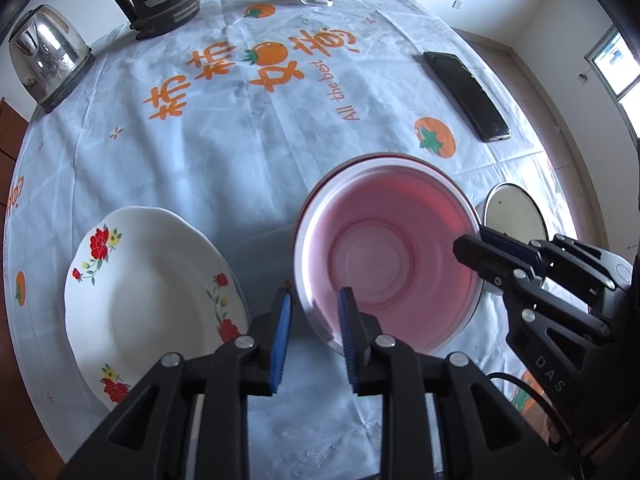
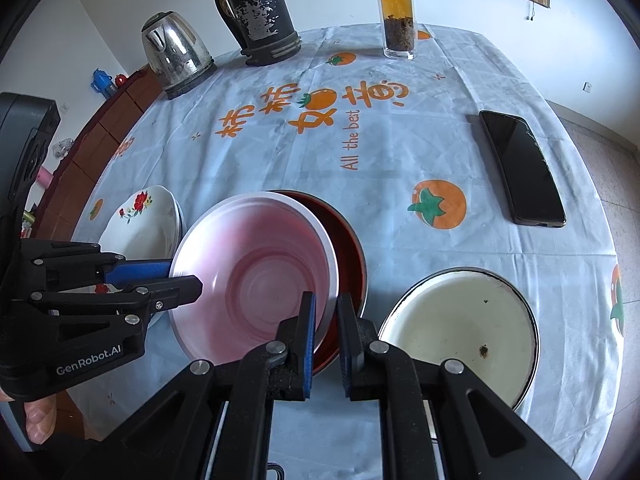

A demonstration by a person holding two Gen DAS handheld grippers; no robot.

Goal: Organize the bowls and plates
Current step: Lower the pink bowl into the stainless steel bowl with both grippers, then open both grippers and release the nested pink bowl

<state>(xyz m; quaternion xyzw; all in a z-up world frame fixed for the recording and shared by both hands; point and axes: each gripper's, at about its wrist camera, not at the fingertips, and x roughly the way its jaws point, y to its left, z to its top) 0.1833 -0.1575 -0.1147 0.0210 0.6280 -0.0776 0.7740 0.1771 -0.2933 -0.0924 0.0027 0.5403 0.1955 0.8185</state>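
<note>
Both grippers straddle the pink bowl (image 2: 256,272), the right gripper (image 2: 326,344) and left gripper (image 1: 314,340) each with jaws parted around opposite rims, as it sits tilted in a dark red bowl (image 2: 348,240) between the floral plate (image 1: 144,300) and enamel bowl (image 2: 460,320), a phone (image 2: 520,168) lying beyond.

Left hand-held gripper (image 1: 314,340): fingers parted, straddling a rim, pads not closed on it. Right hand-held gripper (image 2: 326,344): fingers likewise parted astride a rim, angled downward.
</note>
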